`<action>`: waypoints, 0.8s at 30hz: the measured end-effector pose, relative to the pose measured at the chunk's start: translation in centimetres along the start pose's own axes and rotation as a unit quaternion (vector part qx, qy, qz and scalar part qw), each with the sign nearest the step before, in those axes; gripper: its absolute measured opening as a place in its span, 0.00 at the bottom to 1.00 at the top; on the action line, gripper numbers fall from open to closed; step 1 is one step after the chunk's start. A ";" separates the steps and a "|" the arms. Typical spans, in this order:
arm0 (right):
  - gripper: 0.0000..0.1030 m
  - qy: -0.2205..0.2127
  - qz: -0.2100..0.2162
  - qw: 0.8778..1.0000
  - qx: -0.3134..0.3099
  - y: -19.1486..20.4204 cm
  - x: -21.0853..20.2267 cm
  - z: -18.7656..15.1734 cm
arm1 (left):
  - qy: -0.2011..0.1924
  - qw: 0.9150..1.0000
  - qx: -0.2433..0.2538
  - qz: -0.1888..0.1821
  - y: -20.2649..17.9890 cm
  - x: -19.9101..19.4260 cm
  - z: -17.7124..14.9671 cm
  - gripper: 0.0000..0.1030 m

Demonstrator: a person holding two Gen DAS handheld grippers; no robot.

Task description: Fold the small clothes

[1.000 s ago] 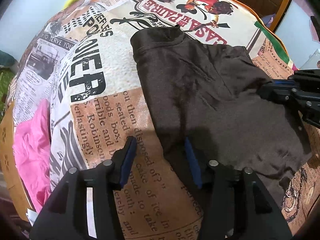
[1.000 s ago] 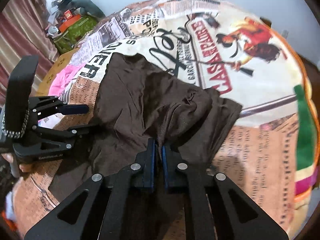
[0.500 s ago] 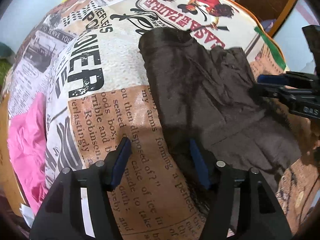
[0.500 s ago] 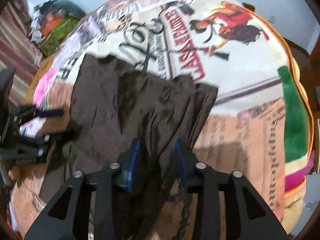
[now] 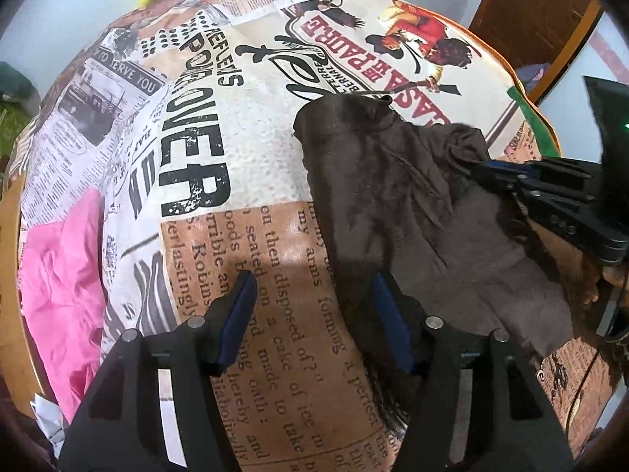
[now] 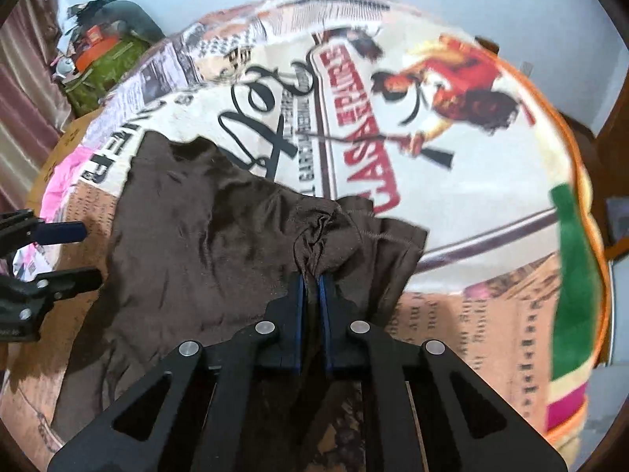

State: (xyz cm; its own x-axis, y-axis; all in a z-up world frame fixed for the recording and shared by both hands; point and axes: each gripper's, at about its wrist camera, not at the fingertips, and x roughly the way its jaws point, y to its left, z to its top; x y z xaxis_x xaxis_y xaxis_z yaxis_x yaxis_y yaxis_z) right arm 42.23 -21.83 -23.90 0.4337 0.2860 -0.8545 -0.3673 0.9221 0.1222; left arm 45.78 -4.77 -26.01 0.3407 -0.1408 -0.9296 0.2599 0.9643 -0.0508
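A dark brown small shirt (image 5: 397,196) lies on a newspaper-print blanket (image 5: 188,149); it also shows in the right wrist view (image 6: 204,236). My right gripper (image 6: 312,281) is shut on a bunched fold of the shirt near its right sleeve; it shows from the side in the left wrist view (image 5: 487,167). My left gripper (image 5: 314,295) is open over the shirt's near left edge, holding nothing; it shows at the left of the right wrist view (image 6: 84,253).
A pink garment (image 5: 59,287) lies at the blanket's left edge. A green bag with clutter (image 6: 102,55) sits beyond the blanket on the left. A wooden door (image 5: 542,8) stands at the far right.
My right gripper opened half a second ago and has now shut on a bunch of the shirt near the sleeve. My left gripper stayed open and drew back slightly.
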 end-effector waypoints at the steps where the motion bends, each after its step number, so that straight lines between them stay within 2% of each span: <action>1: 0.07 -0.003 -0.004 1.000 0.000 -0.2 -0.2 0.0 | 0.000 1.000 0.000 0.002 -0.1 0.1 0.0 0.60; 3: 0.07 -0.002 -0.021 1.000 -0.001 -0.7 0.1 -0.2 | 0.004 1.000 -0.002 0.001 -0.2 0.3 0.0 0.60; 8: 0.09 0.035 -0.048 0.998 0.006 -1.5 3.0 -0.4 | 0.012 1.000 0.006 0.003 -0.9 0.5 -0.3 0.60; 11: 0.20 0.031 -0.041 0.999 0.007 -1.4 1.8 -0.1 | 0.009 1.000 0.013 0.005 -1.1 0.2 -0.2 0.60; 13: 0.36 0.026 -0.034 0.999 0.010 -1.5 0.6 0.1 | 0.009 1.000 0.009 0.003 -1.1 0.2 -0.1 0.60; 17: 0.56 0.006 -0.019 1.000 0.015 -1.7 -2.2 -0.2 | 0.009 1.000 -0.003 -0.011 -1.0 0.1 0.3 0.60; 19: 0.71 0.009 -0.005 1.000 0.026 -1.9 -2.9 -0.8 | 0.013 1.000 -0.008 -0.015 -1.1 0.4 0.3 0.60; 24: 0.72 0.055 0.022 0.997 0.055 -2.1 -1.1 -3.1 | 0.035 0.999 -0.016 -0.034 -1.5 1.7 0.4 0.60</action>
State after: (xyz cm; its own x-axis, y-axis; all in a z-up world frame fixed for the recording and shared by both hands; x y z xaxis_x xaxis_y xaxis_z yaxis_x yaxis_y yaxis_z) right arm 39.98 -24.84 -24.81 0.3247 0.3028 -0.8960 -0.2883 0.9340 0.2112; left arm 46.35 -6.59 -27.33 0.2585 -0.1907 -0.9470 0.2500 0.9601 -0.1251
